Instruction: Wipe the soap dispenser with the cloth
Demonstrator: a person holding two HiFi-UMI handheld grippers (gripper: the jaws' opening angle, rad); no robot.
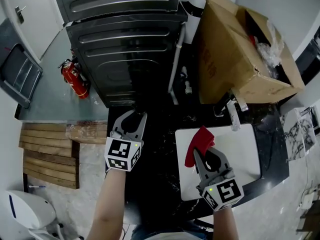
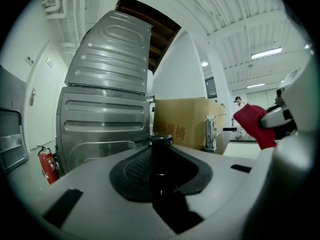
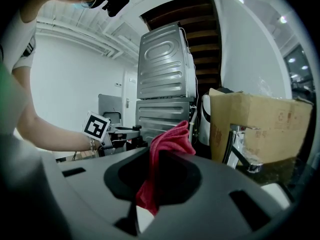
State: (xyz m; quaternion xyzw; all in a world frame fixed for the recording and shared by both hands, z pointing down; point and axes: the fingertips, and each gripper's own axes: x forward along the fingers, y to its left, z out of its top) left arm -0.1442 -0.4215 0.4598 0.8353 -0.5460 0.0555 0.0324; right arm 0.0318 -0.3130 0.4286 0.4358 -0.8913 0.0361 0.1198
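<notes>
A black soap dispenser (image 2: 161, 156) with a round cap stands upright between the jaws of my left gripper (image 1: 133, 117), and the pads press on its sides. In the head view it is a dark shape (image 1: 131, 124) over the black counter. My right gripper (image 1: 206, 152) is shut on a red cloth (image 1: 198, 143), which sticks up out of its jaws (image 3: 167, 146) over the white sink (image 1: 245, 149). The cloth and the dispenser are apart, with the cloth to the dispenser's right (image 2: 254, 124).
Two stacked steel washing machines (image 1: 125, 49) stand behind the counter. A large cardboard box (image 1: 235, 59) sits at the back right, beside a chrome tap (image 1: 233, 113). A red fire extinguisher (image 1: 75, 79) stands on the floor at the left, near wooden boards (image 1: 47, 156).
</notes>
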